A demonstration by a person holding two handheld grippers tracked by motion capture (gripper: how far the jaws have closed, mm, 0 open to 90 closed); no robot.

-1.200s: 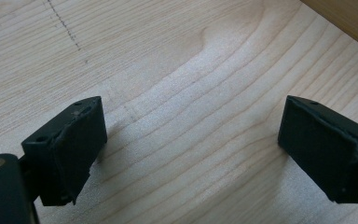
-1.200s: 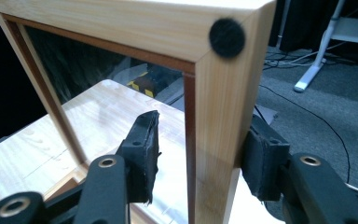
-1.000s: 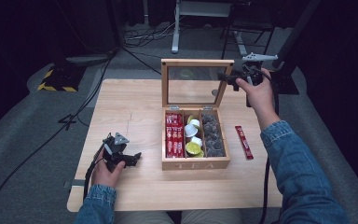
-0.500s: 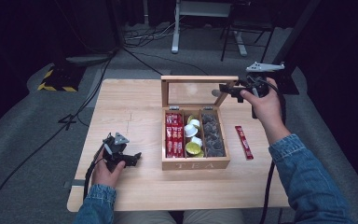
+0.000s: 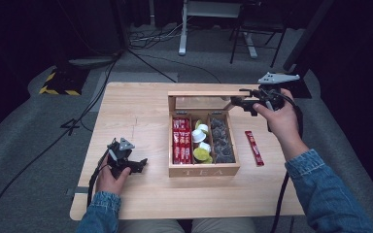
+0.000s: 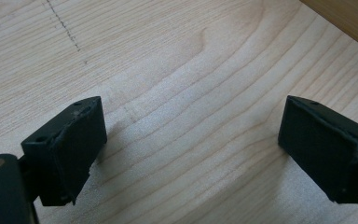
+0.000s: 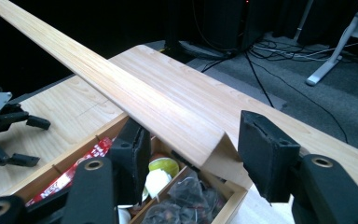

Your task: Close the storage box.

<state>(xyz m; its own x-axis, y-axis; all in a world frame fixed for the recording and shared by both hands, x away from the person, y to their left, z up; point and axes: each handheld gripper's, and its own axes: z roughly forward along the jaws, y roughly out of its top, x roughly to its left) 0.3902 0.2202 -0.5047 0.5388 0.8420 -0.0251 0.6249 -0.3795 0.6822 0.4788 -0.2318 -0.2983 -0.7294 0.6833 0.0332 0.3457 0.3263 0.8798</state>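
Note:
A wooden tea box stands at the table's middle with its glass-paned lid tilted forward over it. Inside lie red sachets, round capsules and dark tea bags. My right gripper is at the lid's right corner. In the right gripper view the right gripper stands open, with its jaws on either side of the lid corner. My left gripper rests open on the table left of the box, and the left gripper has bare wood between its jaws.
A single red sachet lies on the table right of the box. Beyond the far edge are cables, a black-and-yellow block and a white stand leg on grey carpet.
The lid has swung from upright to leaning forward over the box, with my right gripper following its corner down. The left gripper has stayed put.

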